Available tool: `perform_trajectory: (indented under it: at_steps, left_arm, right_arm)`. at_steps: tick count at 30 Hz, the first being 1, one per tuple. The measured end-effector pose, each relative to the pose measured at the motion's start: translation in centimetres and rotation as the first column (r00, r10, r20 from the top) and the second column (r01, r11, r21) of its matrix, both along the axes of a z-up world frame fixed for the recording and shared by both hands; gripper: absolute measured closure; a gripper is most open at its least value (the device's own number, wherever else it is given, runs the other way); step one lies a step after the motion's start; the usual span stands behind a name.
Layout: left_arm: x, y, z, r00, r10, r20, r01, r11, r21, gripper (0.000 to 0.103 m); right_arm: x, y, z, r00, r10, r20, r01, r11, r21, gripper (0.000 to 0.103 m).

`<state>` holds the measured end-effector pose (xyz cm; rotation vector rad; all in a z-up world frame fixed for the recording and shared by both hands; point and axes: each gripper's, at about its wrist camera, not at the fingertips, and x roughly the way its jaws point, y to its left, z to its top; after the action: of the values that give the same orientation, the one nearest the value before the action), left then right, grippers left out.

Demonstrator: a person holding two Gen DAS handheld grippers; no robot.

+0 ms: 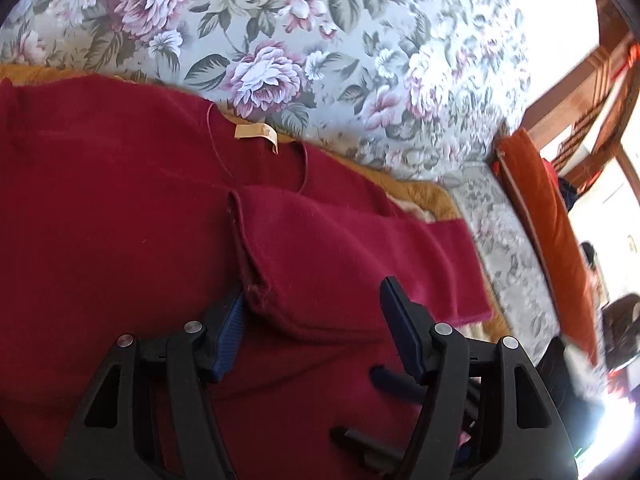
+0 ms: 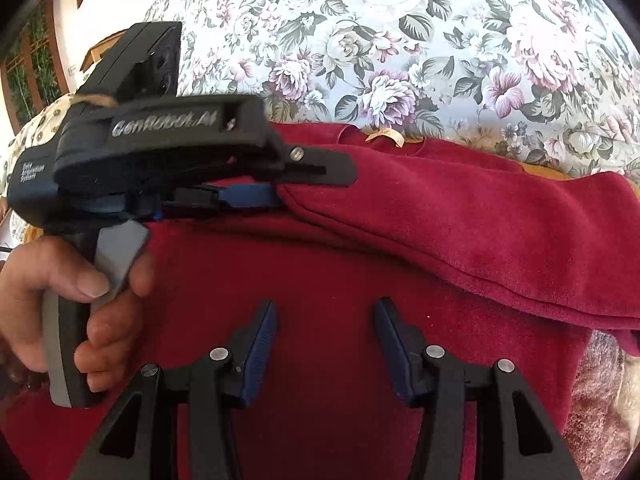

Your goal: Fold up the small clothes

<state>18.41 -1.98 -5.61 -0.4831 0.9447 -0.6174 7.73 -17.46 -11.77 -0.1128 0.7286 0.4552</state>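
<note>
A dark red knit sweater (image 1: 100,208) lies flat on a floral bed cover, neck label (image 1: 256,134) up. One sleeve (image 1: 340,248) is folded across the body. My left gripper (image 1: 314,292) is open, its fingers either side of the sleeve's cuff end, which rests against the left finger (image 1: 232,312). In the right wrist view the left gripper (image 2: 304,184) sits at the sleeve (image 2: 480,232) end, held by a hand. My right gripper (image 2: 326,312) is open and empty above the sweater body (image 2: 320,272).
The floral cover (image 1: 360,40) spreads behind the sweater. A mustard-yellow cloth (image 1: 420,192) lies under the sweater. An orange cushion (image 1: 548,220) sits at the right edge, with wooden furniture (image 1: 580,96) beyond it.
</note>
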Motion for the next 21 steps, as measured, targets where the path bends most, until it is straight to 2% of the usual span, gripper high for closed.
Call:
perform_trajectory:
  at_steps: [4, 5, 7, 8, 9, 10, 13, 15, 18, 21]
  left_arm:
    - [1.2, -0.3, 0.3, 0.999, 0.033, -0.028, -0.033, 0.999, -0.006, 0.039]
    - [1.5, -0.4, 0.3, 0.999, 0.04, -0.032, -0.04, 0.999, 0.005, 0.043]
    - [1.6, -0.6, 0.4, 0.997, 0.071, -0.039, -0.069, 0.996, 0.063, 0.064]
    - [1.7, -0.6, 0.4, 0.995, 0.085, -0.053, -0.08, 0.992, 0.093, 0.084]
    - [1.6, -0.6, 0.4, 0.993, 0.106, -0.061, -0.097, 0.986, 0.136, 0.097]
    - [1.5, -0.7, 0.8, 0.991, 0.12, -0.053, -0.11, 0.979, 0.169, 0.097]
    - [0.7, -1.7, 3.8, 0.996, 0.081, 0.033, -0.085, 0.982, 0.168, 0.097]
    - [0.4, -2.2, 7.1, 0.995, 0.051, 0.092, -0.06, 0.993, 0.1, 0.097]
    - [0.0, -1.8, 12.4, 0.981, 0.061, 0.186, -0.063, 0.998, 0.007, 0.097]
    - [0.2, 0.0, 15.2, 0.97, 0.098, 0.223, -0.091, 0.995, -0.043, 0.097]
  right_arm:
    - [0.1, -0.1, 0.0, 1.0, 0.001, 0.004, -0.001, 1.0, 0.009, 0.053]
    - [0.1, -0.1, 0.0, 1.0, 0.001, 0.005, -0.002, 1.0, 0.01, 0.053]
    - [0.1, -0.2, -0.1, 1.0, 0.002, 0.006, -0.002, 1.0, 0.016, 0.053]
    - [0.2, -0.2, -0.1, 1.0, 0.002, 0.006, -0.002, 1.0, 0.02, 0.053]
    - [0.2, -0.2, -0.1, 1.0, 0.002, 0.006, -0.002, 1.0, 0.022, 0.053]
    - [0.2, -0.3, -0.1, 1.0, 0.002, 0.006, -0.002, 1.0, 0.024, 0.053]
    - [0.3, -0.3, -0.1, 1.0, 0.001, 0.007, -0.002, 1.0, 0.022, 0.053]
    - [0.2, -0.2, -0.2, 1.0, 0.001, 0.008, -0.001, 1.0, 0.022, 0.053]
    - [0.2, -0.2, -0.2, 1.0, 0.001, 0.009, -0.001, 1.0, 0.021, 0.053]
    - [0.2, -0.1, -0.2, 1.0, 0.001, 0.01, -0.001, 1.0, 0.019, 0.053]
